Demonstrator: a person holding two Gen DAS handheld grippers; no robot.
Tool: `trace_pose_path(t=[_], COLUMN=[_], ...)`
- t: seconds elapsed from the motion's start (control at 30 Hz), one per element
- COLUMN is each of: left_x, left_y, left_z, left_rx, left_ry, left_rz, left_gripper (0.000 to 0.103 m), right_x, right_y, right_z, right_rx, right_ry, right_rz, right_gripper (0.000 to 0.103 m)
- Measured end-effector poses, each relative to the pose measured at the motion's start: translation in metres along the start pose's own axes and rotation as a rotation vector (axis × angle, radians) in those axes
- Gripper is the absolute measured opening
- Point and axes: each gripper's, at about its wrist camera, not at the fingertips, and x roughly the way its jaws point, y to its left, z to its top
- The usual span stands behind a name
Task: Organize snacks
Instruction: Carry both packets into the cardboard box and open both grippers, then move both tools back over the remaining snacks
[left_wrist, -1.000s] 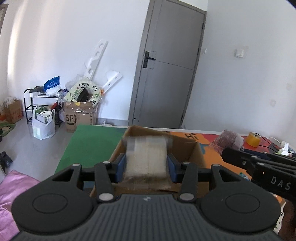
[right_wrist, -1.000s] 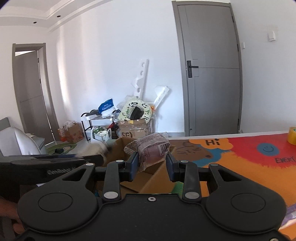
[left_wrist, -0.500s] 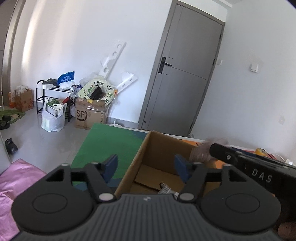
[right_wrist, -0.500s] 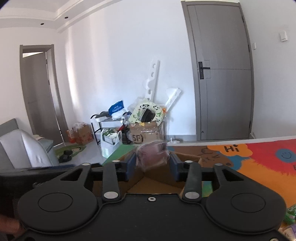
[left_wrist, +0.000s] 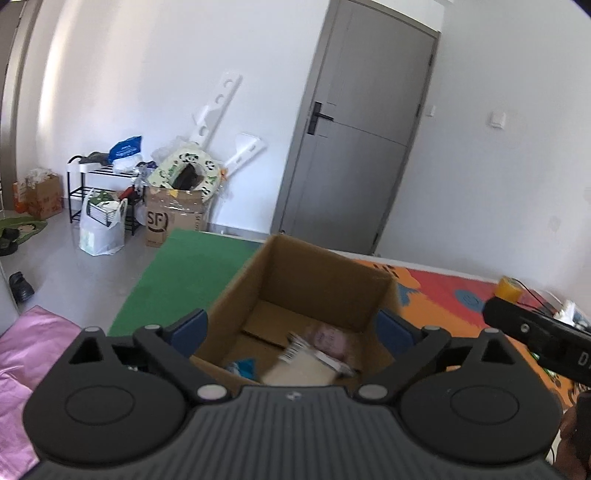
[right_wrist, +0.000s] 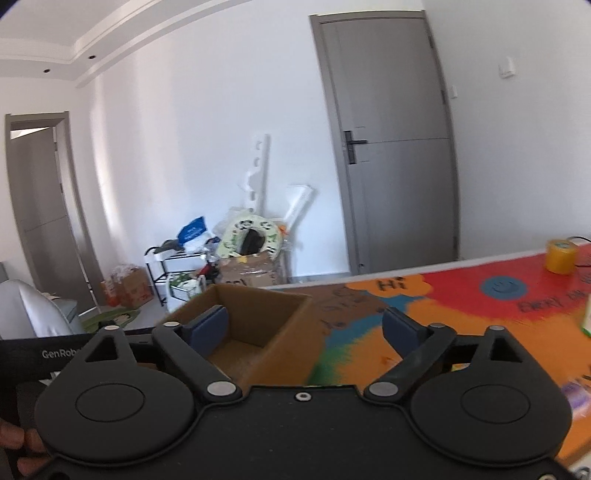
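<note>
Cardboard box (left_wrist: 306, 291) sits between the wide-apart left gripper (left_wrist: 295, 328) fingers; right gripper (right_wrist: 306, 328) likewise spread, empty.

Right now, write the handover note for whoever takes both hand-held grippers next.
Left hand-held gripper: open, empty, above the cardboard box.
Right hand-held gripper: open, empty, beside the box over the colourful mat.
In the box: a pale packet, a pinkish packet and something blue.
Done: those snacks are boxed.
Left: blurred packets lie at the mat's right edge; check there for more snacks. The yellow tape roll is not a snack.
</note>
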Motion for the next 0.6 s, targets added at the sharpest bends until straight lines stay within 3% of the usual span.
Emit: trace_pose_path(t=[0.13, 0.6], left_x=[-0.002, -0.011], left_y=[-0.01, -0.057], left_z=[-0.006, -0.03], left_rx=[0.002, 0.032], left_ry=[0.006, 0.026], left_rz=[-0.008, -0.063], left_gripper=[0.097, 0.098], right_x=[-0.012, -0.051], right_y=[-0.011, -0.054], right_z=[-0.006, -0.036], right_rx=[0.003, 0.062], right_ry=[0.003, 0.03], right_rz=[-0.03, -0.118], right_gripper=[0.103, 0.103])
